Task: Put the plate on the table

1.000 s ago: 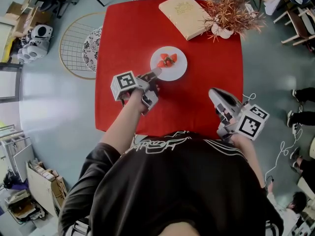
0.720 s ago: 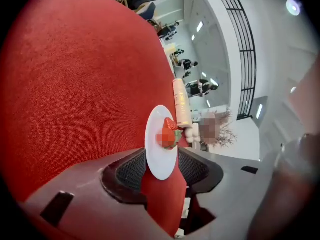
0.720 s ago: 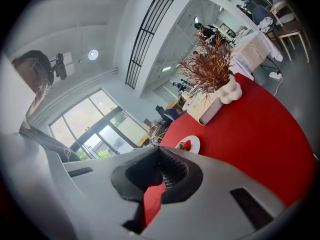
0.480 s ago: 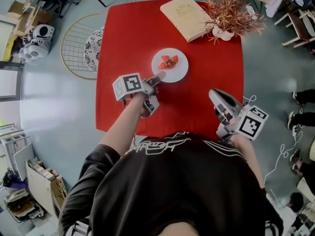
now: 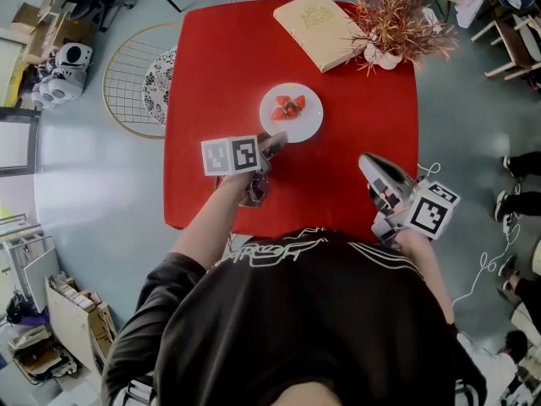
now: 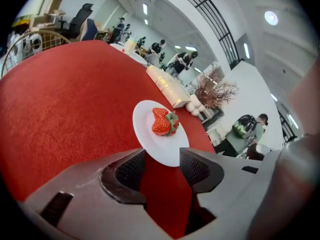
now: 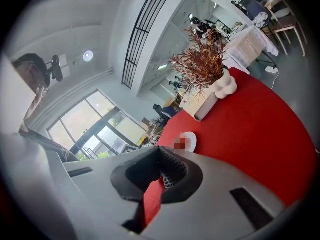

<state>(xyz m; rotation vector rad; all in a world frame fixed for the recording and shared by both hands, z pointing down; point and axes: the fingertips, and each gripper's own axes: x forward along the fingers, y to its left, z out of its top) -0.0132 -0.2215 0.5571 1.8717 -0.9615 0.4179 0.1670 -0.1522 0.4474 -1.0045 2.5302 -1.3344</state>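
The small round white plate (image 5: 307, 125) is flat and smooth, with a plain rim and a little heap of red strawberries with green caps (image 5: 289, 106) at its middle. It lies flat on the square red-covered table (image 5: 215, 66), about midway across and somewhat nearer the far edge than the near one. The left gripper (image 5: 276, 139) points down at it from the near side. Its jaws have just been opening and stand wide apart, the plate's near rim lying between their tips while the pads do not press on it. The right gripper (image 5: 365, 161) hovers over the near right part of the table, well apart from the plate, its jaws drawn together on nothing. Bare red cloth spreads to the plate's left as far as the left edge, and to its right and near side as well. Beyond the plate, apart from it, a flat cream-coloured book (image 5: 317, 28) lies aslant at the far edge, with a white vase of dried russet twigs (image 5: 393, 15) just beside it at the far right corner. A round wire rack (image 5: 127, 74) lies on the grey floor beside the left edge.
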